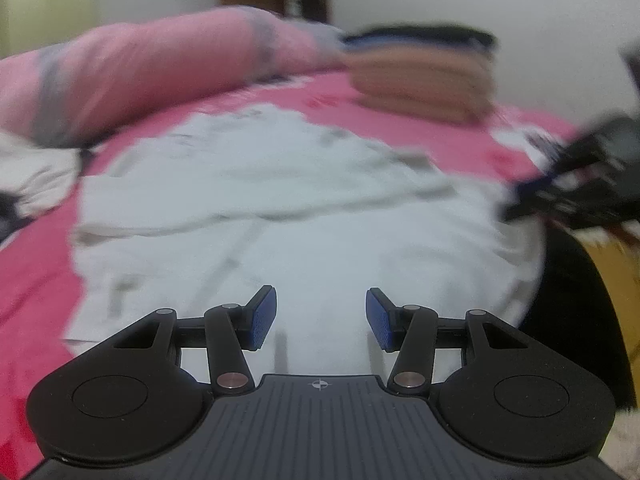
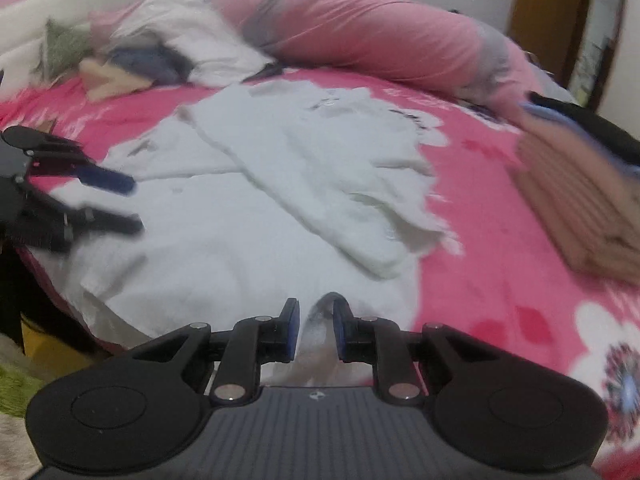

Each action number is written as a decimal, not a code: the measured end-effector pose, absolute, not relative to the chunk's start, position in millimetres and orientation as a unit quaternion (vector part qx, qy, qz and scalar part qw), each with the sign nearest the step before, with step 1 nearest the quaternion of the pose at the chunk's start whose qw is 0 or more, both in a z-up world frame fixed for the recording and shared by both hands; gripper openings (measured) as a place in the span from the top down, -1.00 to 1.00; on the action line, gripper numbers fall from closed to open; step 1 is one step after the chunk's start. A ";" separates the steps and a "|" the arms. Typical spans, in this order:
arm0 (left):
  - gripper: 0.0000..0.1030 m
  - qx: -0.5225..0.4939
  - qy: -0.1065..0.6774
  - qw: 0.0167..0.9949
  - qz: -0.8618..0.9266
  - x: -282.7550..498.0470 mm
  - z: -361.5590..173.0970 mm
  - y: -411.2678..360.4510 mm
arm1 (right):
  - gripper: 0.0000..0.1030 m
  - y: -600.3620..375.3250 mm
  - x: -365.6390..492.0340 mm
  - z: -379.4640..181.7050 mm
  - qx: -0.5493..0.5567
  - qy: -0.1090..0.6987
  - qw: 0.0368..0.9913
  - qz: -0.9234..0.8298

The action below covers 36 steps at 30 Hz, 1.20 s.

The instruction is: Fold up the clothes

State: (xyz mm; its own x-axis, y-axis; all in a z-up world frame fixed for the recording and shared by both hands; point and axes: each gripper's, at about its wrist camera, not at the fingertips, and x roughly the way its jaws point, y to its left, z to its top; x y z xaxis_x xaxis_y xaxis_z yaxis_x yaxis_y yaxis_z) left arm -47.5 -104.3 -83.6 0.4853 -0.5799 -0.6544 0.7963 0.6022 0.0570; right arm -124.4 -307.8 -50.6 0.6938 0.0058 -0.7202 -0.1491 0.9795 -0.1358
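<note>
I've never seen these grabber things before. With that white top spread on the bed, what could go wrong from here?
Only the right gripper pinches the white garment, by a small bit of its near edge; a pull might slip it free. The left gripper is open and holds nothing, so a lift now would likely bunch the cloth. The near hem hangs over the bed's edge and could slide down.

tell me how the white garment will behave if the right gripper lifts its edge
Probably floppy: the white garment lies creased and folded over itself on the bed. Likely light, as the thin edge bunches between the right gripper pads. It should drape and drag rather than hold shape.
</note>
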 end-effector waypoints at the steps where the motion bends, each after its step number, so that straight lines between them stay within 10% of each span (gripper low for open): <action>1: 0.04 0.190 0.312 0.833 -0.415 -51.7 -92.4 -109.8 | 0.63 -306.0 -121.0 -57.8 -0.099 0.397 0.911 0.045; 21: -0.02 0.161 0.326 0.840 -0.402 -95.4 -98.5 -71.8 | 0.32 -267.6 -152.4 -59.0 -0.146 0.382 0.905 0.118; 36: -0.01 -0.002 0.412 0.832 -0.371 -59.0 -101.8 -49.3 | 0.24 -384.3 -207.8 -64.2 0.274 0.334 0.902 -0.015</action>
